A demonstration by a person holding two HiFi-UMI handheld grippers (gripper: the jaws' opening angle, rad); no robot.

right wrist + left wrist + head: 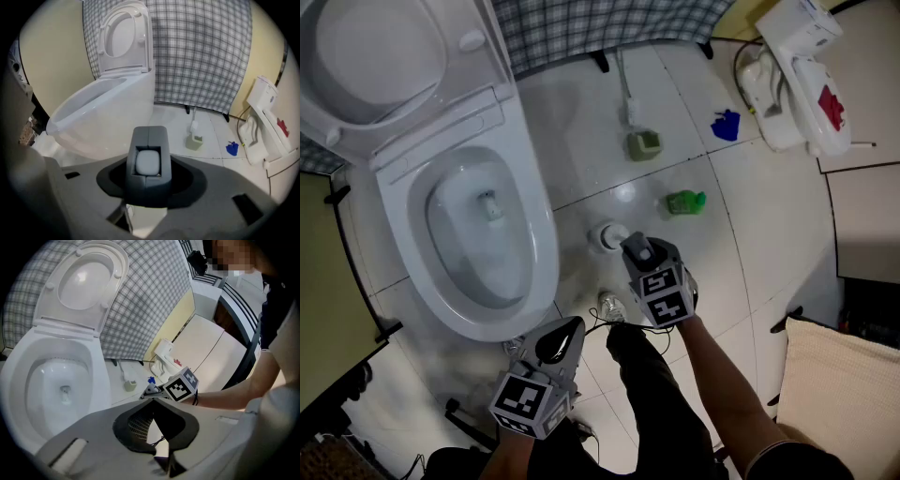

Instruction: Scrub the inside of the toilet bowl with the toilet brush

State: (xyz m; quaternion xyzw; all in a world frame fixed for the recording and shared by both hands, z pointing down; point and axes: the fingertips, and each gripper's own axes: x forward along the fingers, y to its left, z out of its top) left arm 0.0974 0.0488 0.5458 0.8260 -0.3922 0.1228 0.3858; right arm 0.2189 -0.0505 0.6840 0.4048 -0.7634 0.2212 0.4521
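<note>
Grey-handled toilet brush (148, 140) beside open white bowl (542, 225)

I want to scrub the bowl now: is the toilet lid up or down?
Up. The white plastic toilet lid stands raised behind the white ceramic bowl, whose inside lies uncovered in the head view.

No readable text or numbers. Only square code markers (528, 401) on left gripper (562, 337), right gripper (634, 247); red patch (830, 105) on white unit (797, 52) illegible.

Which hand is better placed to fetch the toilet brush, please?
Right, probably: the right gripper hangs nearer the toilet brush in its holder, while the left gripper sits back by the toilet rim. A white thing shows between the right jaws, though.
</note>
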